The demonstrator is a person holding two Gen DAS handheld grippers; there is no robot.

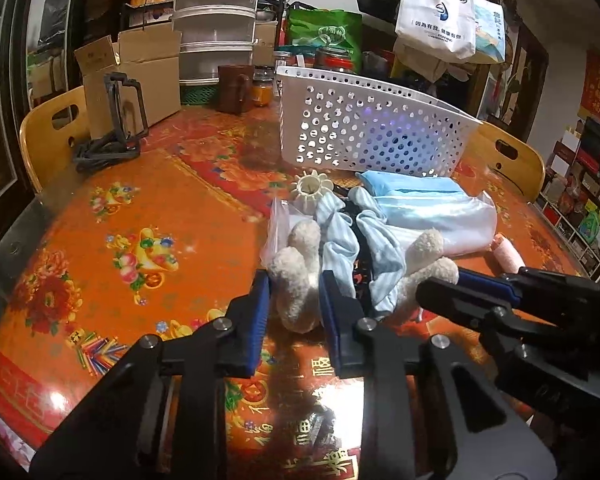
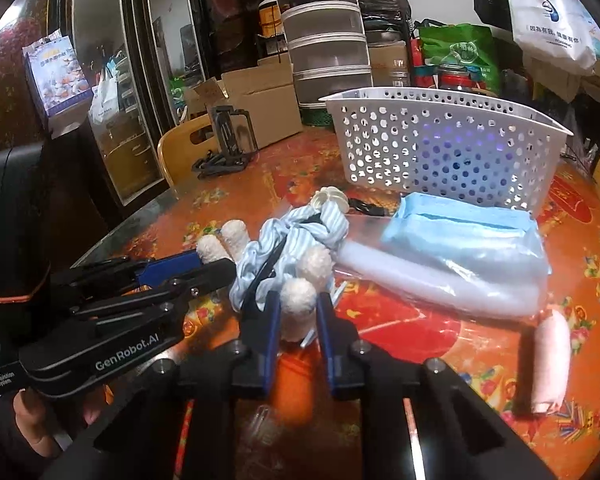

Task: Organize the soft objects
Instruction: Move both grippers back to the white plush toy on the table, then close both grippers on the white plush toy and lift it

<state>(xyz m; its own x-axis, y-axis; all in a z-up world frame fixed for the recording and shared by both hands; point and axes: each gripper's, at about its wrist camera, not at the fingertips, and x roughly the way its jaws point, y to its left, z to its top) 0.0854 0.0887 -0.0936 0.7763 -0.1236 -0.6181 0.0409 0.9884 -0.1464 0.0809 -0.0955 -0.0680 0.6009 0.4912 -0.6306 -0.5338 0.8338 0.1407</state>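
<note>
A plush toy with cream fuzzy limbs and a blue striped outfit point(image 1: 348, 240) lies on the orange table, also in the right wrist view point(image 2: 292, 236). My left gripper point(image 1: 296, 300) is shut on its left pair of cream limbs point(image 1: 296, 280). My right gripper point(image 2: 298, 312) is shut on another cream limb point(image 2: 298, 304); it also shows in the left wrist view point(image 1: 440, 284). A white perforated basket point(image 1: 372, 132) stands behind the toy, also in the right wrist view point(image 2: 440, 140).
A blue pack of face masks in clear plastic point(image 2: 460, 248) lies right of the toy. A pink rolled cloth point(image 2: 550, 364) lies at the right. A cream ribbed plastic piece point(image 1: 311, 192), a brown mug point(image 1: 236, 88), cardboard boxes point(image 1: 140, 80) and chairs point(image 1: 48, 132) surround the table.
</note>
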